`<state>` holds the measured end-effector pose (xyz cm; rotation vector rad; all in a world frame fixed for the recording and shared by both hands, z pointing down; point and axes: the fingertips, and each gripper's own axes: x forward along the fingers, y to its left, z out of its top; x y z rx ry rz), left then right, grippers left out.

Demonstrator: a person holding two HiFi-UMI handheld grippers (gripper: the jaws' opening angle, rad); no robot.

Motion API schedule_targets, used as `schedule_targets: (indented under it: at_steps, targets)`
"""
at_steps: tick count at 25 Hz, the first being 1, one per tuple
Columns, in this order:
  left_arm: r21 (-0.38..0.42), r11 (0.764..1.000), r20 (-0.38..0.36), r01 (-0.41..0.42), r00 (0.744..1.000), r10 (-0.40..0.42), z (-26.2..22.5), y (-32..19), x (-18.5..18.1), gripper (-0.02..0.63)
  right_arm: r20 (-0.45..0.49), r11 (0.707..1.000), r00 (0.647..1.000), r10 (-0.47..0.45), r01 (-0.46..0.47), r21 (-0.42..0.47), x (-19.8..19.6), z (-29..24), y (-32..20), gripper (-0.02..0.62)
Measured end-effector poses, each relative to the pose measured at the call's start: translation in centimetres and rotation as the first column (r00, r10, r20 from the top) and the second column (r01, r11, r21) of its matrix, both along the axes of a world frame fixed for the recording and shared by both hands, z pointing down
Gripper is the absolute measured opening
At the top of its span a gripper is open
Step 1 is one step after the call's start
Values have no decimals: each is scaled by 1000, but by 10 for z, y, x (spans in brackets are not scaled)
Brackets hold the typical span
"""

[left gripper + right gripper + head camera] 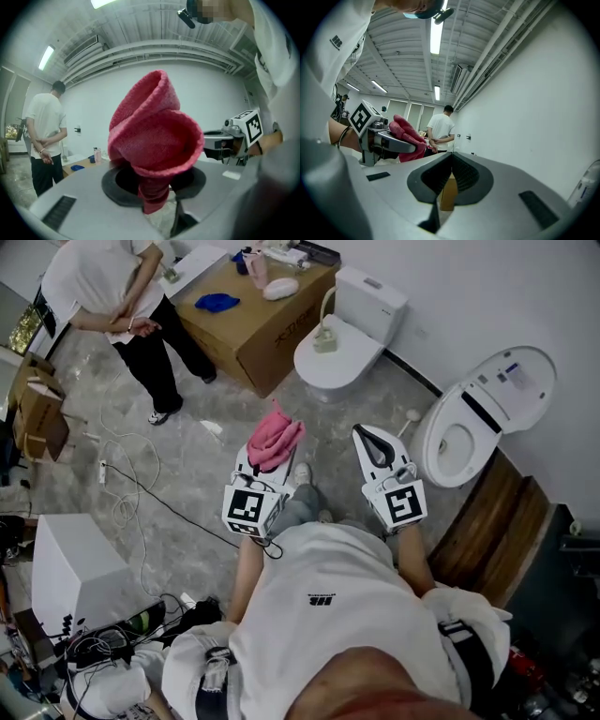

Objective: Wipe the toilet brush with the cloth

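Left tongs (154,194) grip the cloth (275,442) and right tongs (370,439) sit closed, empty, both short of the shut toilet (314,367), wiping not yet begun.

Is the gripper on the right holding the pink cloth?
No, the pink cloth sits pinched in the left gripper, while the right gripper is shut on nothing.

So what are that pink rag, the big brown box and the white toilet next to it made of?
The pink cloth looks like soft terry or microfibre: fuzzy surface, floppy folds. The big brown box looks like matt cardboard: flat panels, crisp edges. The white toilet beside it looks like glossy glazed ceramic; its lid may be plastic.
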<state>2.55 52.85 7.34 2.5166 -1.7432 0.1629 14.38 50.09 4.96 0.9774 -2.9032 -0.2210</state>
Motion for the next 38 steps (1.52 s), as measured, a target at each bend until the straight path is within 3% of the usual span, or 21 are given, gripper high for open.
schedule_targets:
  at_steps: [21, 38]
  targets:
    - [-27, 997, -9, -68, 998, 68, 10, -194, -116, 143, -38, 996, 996, 80, -81, -36, -114, 7, -180, -3]
    - [-33, 990, -25, -137, 990, 136, 28, -279, -153, 143, -81, 989, 988, 130, -135, -53, -153, 25, -254, -3]
